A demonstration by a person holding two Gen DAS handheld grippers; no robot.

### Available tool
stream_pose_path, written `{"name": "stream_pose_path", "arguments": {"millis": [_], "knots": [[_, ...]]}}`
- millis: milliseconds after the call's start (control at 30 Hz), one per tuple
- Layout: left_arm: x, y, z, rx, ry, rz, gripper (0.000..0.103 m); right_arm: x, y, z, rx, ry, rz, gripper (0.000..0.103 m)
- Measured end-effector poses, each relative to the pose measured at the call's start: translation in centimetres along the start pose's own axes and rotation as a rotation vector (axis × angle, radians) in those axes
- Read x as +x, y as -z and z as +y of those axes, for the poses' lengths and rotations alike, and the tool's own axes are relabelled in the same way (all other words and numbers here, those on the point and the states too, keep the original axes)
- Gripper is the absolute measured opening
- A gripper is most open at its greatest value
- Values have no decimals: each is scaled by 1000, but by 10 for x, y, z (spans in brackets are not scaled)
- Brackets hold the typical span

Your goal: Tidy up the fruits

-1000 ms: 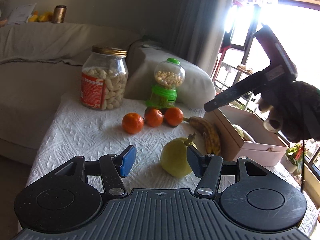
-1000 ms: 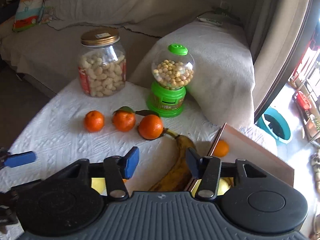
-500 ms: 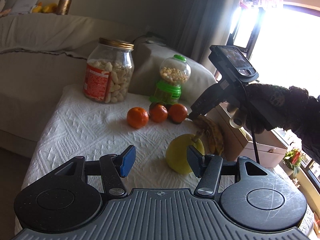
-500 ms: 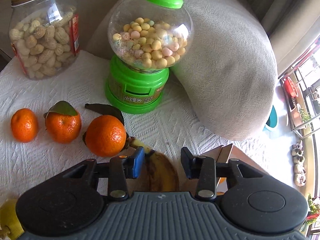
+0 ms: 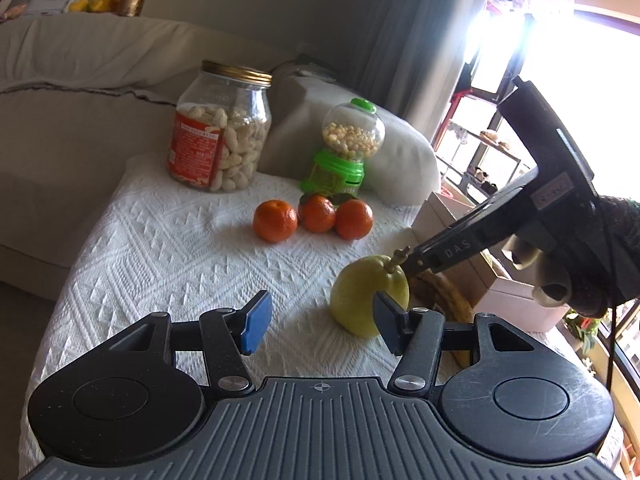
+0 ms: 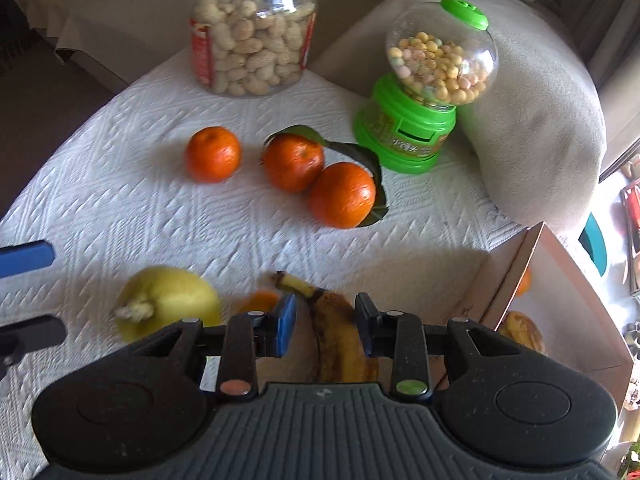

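My right gripper (image 6: 325, 326) straddles a spotted brown banana (image 6: 340, 344) on the white cloth; its jaws stand partly closed around it, contact unclear. A yellow-green pear (image 6: 172, 300) lies left of the banana and also shows in the left wrist view (image 5: 360, 292). Three tangerines (image 6: 292, 162) lie in a row further back, also seen in the left wrist view (image 5: 316, 216). My left gripper (image 5: 320, 322) is open and empty, hovering just left of the pear. A pink box (image 6: 560, 280) at right holds some fruit. In the left wrist view, the right gripper (image 5: 480, 240) reaches down behind the pear.
A peanut jar (image 6: 252, 28) and a green candy dispenser (image 6: 424, 92) stand at the back of the table. A grey cushion (image 6: 540, 120) leans at the back right. A sofa runs behind. The table edge drops off at left.
My right gripper has pulled back and lowered over the banana's stem end, its jaws narrower than a second ago. The left gripper has barely moved.
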State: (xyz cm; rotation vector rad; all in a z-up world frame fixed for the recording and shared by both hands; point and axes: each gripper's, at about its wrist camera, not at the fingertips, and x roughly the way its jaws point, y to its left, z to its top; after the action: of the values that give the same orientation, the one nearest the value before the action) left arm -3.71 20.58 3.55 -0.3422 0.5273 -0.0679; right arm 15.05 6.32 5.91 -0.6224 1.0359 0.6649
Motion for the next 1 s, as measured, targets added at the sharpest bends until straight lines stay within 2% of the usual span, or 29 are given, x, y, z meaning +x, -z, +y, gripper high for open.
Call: {"name": "stream_pose_path", "arguments": {"millis": [133, 200, 300, 400, 500, 567, 633, 833, 1000], "knots": [[-1, 0, -3, 9, 7, 2, 61, -22, 21, 8, 53, -83, 15, 32], [-1, 0, -6, 15, 10, 3, 61, -34, 36, 9, 92, -47, -14, 32], [-1, 1, -11, 29, 12, 8, 61, -57, 61, 13, 132, 6, -111, 34], [-1, 2, -17, 48, 8, 11, 61, -64, 87, 3, 257, 41, -166, 38], [-1, 3, -25, 82, -6, 15, 61, -56, 105, -8, 368, 65, -188, 42], [-1, 5, -29, 95, -6, 22, 61, -46, 112, -15, 432, 37, -181, 42], [-1, 8, -34, 109, 1, 34, 61, -41, 117, -18, 477, 0, -211, 44], [1, 19, -43, 141, 3, 79, 61, -15, 115, -12, 515, -38, -210, 44], [-4, 16, -32, 95, -30, 56, 61, -18, 126, 1, 482, 1, -247, 39]]}}
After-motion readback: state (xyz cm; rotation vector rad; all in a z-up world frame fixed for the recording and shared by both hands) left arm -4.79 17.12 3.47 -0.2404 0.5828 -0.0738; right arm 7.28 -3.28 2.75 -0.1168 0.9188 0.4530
